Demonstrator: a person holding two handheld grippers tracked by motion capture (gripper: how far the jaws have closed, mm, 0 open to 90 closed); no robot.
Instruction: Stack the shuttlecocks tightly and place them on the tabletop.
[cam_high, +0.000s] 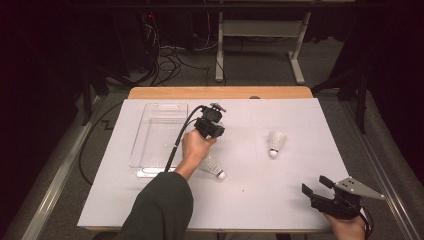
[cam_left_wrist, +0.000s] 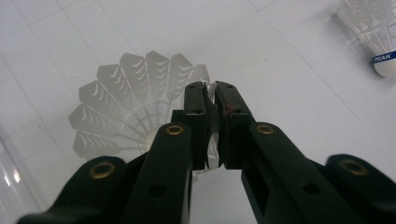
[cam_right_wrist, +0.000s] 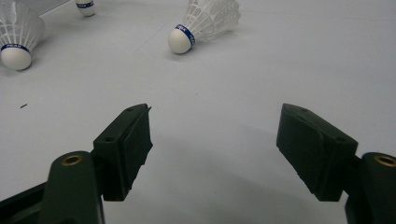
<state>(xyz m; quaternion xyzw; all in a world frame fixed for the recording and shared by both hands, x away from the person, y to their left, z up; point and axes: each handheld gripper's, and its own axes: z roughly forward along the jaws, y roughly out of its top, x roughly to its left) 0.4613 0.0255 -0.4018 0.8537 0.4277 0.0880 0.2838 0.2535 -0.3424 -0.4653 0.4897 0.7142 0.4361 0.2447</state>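
My left gripper (cam_left_wrist: 211, 88) is shut on the rim of a white feather shuttlecock (cam_left_wrist: 135, 102). I look down into its open skirt, with the cork at the bottom. In the high view this gripper (cam_high: 212, 131) points down beside the clear tray (cam_high: 150, 107), and the hand hides the held shuttlecock. A second shuttlecock (cam_high: 215, 169) lies on its side just below that hand. A third shuttlecock (cam_high: 275, 142) rests on the right half of the white sheet. My right gripper (cam_high: 316, 186) stands open near the front right corner, with nothing between its jaws (cam_right_wrist: 215, 126).
The white sheet (cam_high: 280, 200) covers a wooden table whose far edge (cam_high: 220, 92) shows. In the right gripper view two shuttlecocks (cam_right_wrist: 201, 21) (cam_right_wrist: 18, 37) lie ahead, and a third cork (cam_right_wrist: 86, 5) sits at the top edge. Cables and a desk frame (cam_high: 260, 45) stand beyond.
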